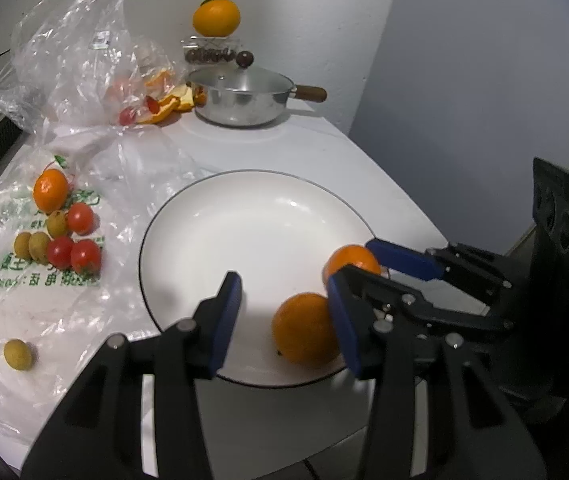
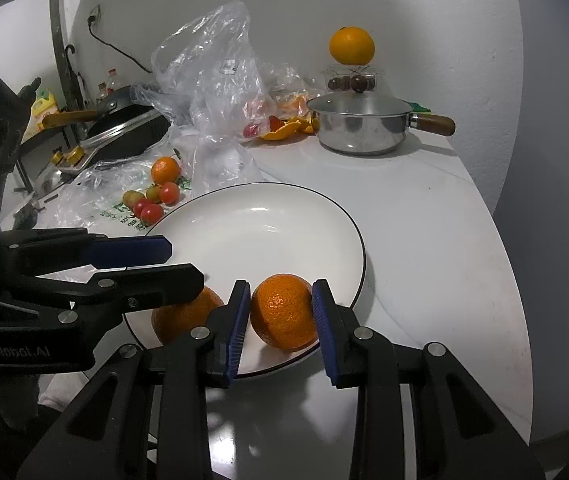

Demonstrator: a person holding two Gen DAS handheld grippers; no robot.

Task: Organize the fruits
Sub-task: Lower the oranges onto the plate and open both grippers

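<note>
**Two oranges at the near rim of the plate, one pinched by the right claw**

A white plate [image 1: 220,216] with a thin dark rim is seen on the white desk [image 2: 424,208]. Two oranges lie in its near part. One orange [image 2: 283,311] is pinched between the blue pads of the right claw [image 2: 281,320], and it rests on the plate close to the rim. The second orange [image 1: 304,328] lies just beside it on the plate, touching the inner face of one pad of the left claw [image 1: 284,320]. The left claw is spread, with only that one pad against the fruit and a clear gap to the other pad, so nothing is gripped by it.

Beyond the plate, on a flattened plastic bag [image 1: 44,280] with green print, a small orange [image 1: 50,190], red cherry tomatoes [image 1: 72,252] and tan round fruits [image 1: 30,245] are clustered together. One more tan fruit [image 1: 17,354] lies apart, nearer the camera. A crumpled clear bag [image 2: 212,80] stands behind them, with orange peel [image 2: 284,126] beside it. A lidded steel pan [image 2: 360,128] with a wooden handle is set at the far end, and a large orange [image 2: 351,46] sits on a clear box [image 2: 350,80] behind it.
</note>
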